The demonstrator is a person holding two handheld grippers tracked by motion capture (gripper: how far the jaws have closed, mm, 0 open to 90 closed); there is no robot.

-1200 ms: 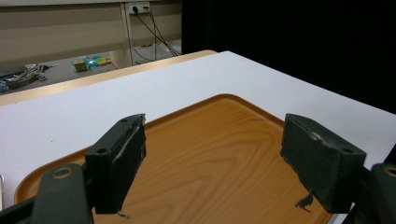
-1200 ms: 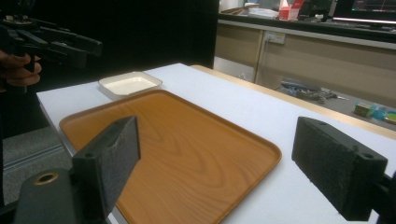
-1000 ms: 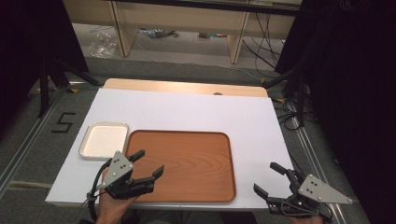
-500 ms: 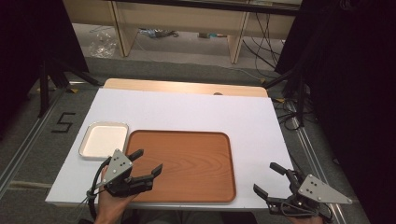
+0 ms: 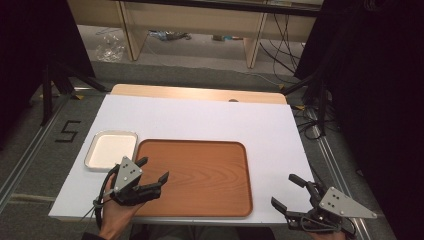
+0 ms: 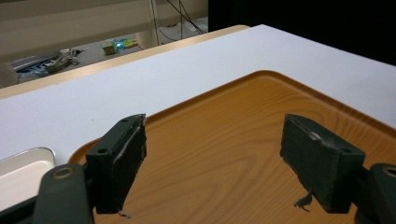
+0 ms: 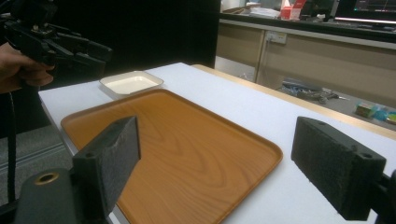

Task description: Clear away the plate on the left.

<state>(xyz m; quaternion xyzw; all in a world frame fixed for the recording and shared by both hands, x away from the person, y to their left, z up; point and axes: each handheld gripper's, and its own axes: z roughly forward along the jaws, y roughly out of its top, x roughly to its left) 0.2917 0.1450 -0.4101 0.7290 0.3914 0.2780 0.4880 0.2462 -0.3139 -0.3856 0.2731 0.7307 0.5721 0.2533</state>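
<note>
Item 1. Wooden tray (image 5: pixel 200 175), count: one. Brown, wood-grain, rectangular with rounded corners and a low raised rim. It lies flat on the white table (image 5: pixel 210 117), toward the near edge, at about 6 o'clock from the table's middle in the high view. Contents: nothing lies in it; bare grain across the whole floor in both gripper views.

Item 2. Small white dish (image 5: pixel 111 150), count: one. Rectangular, shallow, with a pale metal-looking rim. It lies at 9 o'clock of the wooden tray, just beside the tray's far left corner; whether the two rims touch cannot be told. Contents: nothing in it; plain white floor.

Item 3. Left gripper (image 5: pixel 152 170), count: one. Held in the person's left hand (image 5: pixel 117 212) at the tray's near left corner, about 7 o'clock of the tray's middle. Jaws spread wide apart and grasping nothing; they hang over the tray's left part without visible contact. In the left gripper view the two black pads frame bare wood, with the dish's corner at 8 o'clock.

Item 4. Right gripper (image 5: pixel 290 192), count: one. Sits at 4 o'clock of the tray, off its near right corner, over the table's near right corner. Jaws spread wide, grasping nothing.

Totals: two containers, both unfilled; two grippers, both released.
</note>
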